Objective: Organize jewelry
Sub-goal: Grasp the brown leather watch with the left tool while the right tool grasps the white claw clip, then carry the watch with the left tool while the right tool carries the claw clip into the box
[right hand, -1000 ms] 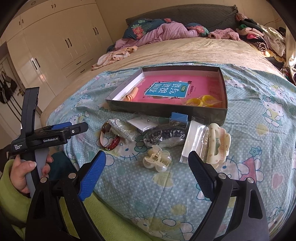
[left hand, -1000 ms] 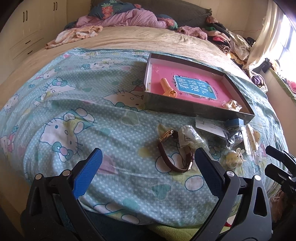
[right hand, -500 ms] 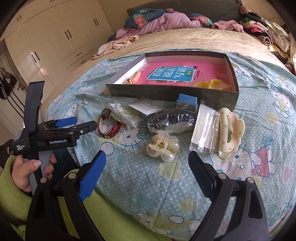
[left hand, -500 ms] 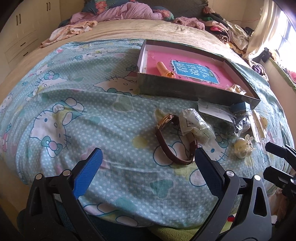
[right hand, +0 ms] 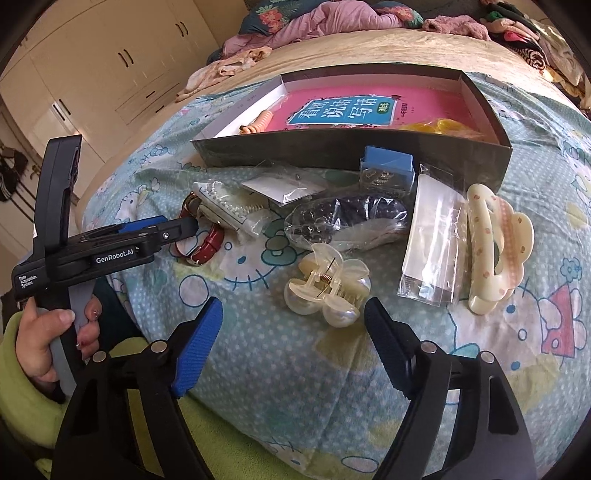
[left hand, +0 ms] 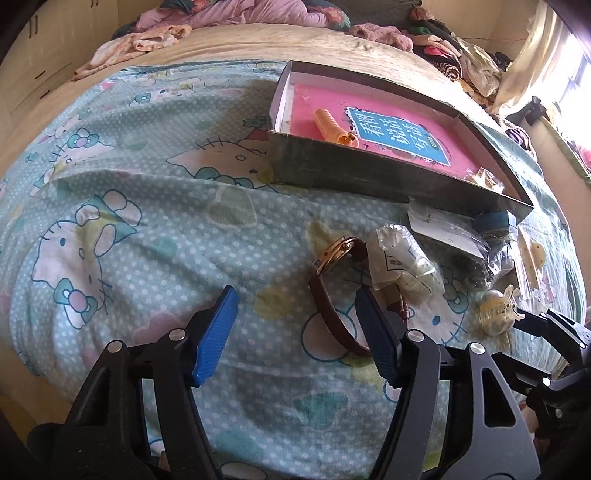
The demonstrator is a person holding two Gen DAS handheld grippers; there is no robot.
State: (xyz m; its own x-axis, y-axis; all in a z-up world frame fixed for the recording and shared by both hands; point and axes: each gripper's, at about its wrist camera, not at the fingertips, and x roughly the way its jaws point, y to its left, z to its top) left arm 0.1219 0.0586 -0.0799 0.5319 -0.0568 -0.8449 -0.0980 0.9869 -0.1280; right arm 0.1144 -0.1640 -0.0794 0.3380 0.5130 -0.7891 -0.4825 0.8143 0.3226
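Observation:
A brown-strapped watch (left hand: 334, 291) with a gold case lies on the bedspread; its strap runs between my left gripper's (left hand: 295, 317) open fingers. It also shows in the right wrist view (right hand: 207, 236). A dark tray (left hand: 354, 173) holds a pink book and an orange hair coil (left hand: 330, 127). My right gripper (right hand: 293, 325) is open just short of a pearl claw clip (right hand: 327, 291). Bagged jewelry (right hand: 343, 218), a clear sleeve (right hand: 430, 243) and a cream flower clip (right hand: 495, 247) lie before the tray (right hand: 351, 155).
A blue box (right hand: 388, 162) and a bagged pearl piece (right hand: 225, 210) lie by the tray's front wall. Piled clothes (left hand: 236, 14) sit at the bed's far end. White wardrobes (right hand: 122, 70) stand to the left. The bed edge is just under both grippers.
Both grippers have moved forward and down toward the items. The left gripper's fingers have narrowed and now straddle the watch strap. The right gripper has closed in on the pearl claw clip.

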